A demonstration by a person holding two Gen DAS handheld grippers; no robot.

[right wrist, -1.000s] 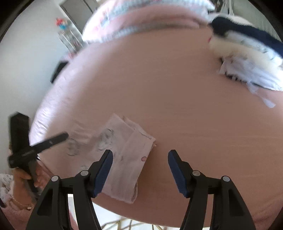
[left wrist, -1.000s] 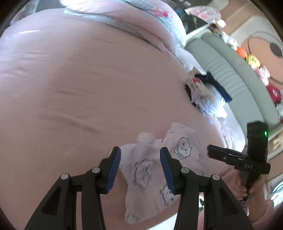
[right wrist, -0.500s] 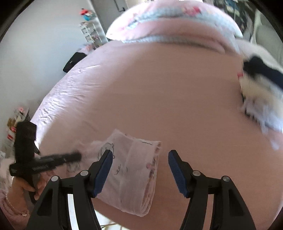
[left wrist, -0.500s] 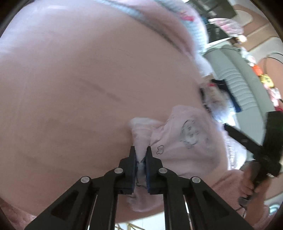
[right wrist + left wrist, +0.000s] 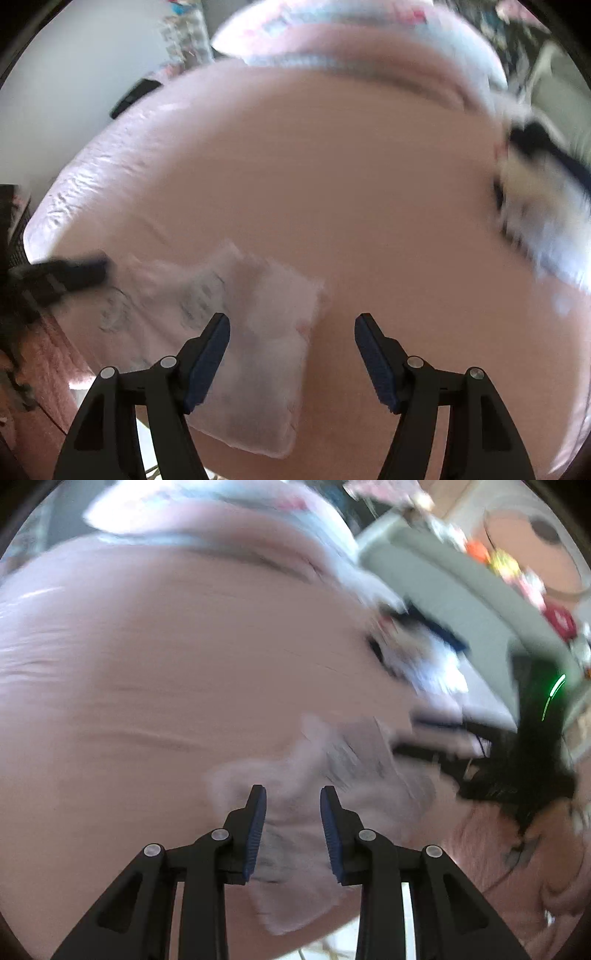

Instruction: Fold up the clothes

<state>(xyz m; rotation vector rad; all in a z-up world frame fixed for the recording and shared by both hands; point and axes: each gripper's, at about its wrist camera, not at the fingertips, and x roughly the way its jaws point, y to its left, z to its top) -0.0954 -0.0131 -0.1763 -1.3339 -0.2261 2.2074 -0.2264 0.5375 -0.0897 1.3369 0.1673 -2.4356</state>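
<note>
Two views, both smeared by motion. From your left wrist, the pink bed sheet fills nearly the whole frame, lightly creased. Your left gripper has its jaws partly apart with nothing clamped; the pale pink printed garment lies on the sheet just beyond and beneath the fingertips, near the bed's front edge. Past the garment, toward the far right side of the bed, sits a heap of white and navy clothes. Beyond that heap runs a grey-green headboard with small colourful toys along its top. A pink and pale blue quilt is bundled at the far end.

From your right wrist, your right gripper stands wide apart, holding nothing. The garment lies folded, partly under its left finger, close to the bed's near edge. A white wall rises left of the bed.
</note>
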